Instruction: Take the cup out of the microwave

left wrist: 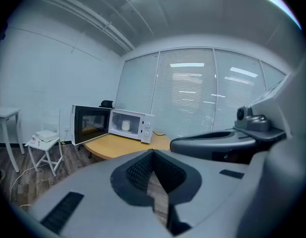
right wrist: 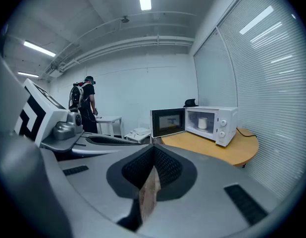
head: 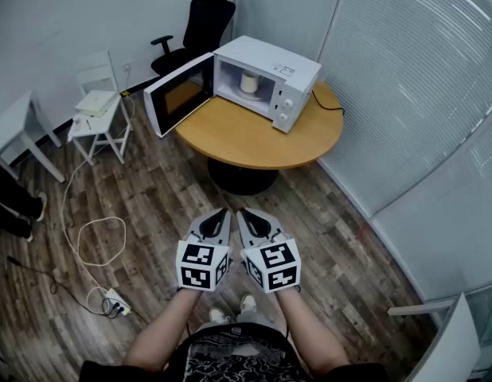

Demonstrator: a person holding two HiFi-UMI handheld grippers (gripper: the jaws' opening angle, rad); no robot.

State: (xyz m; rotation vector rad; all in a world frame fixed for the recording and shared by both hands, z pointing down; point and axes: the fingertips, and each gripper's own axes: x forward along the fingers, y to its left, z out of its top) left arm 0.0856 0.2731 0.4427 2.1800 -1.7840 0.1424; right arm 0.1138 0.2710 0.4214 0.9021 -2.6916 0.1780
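A white microwave (head: 271,79) stands on a round wooden table (head: 246,138), its door (head: 178,95) swung wide open to the left. Inside it sits a pale cup (head: 248,82), also in the left gripper view (left wrist: 126,126) and the right gripper view (right wrist: 202,123). My left gripper (head: 216,216) and right gripper (head: 247,216) hang side by side over the wood floor, well short of the table. Both point toward the microwave, jaws shut with nothing between them. In their own views the left gripper (left wrist: 153,152) and the right gripper (right wrist: 153,148) show tips that meet.
A white stool (head: 99,114) with papers stands left of the table, a black office chair (head: 200,26) behind it. A cable and power strip (head: 115,302) lie on the floor at left. Blinds line the right wall. A person (right wrist: 86,110) stands far off.
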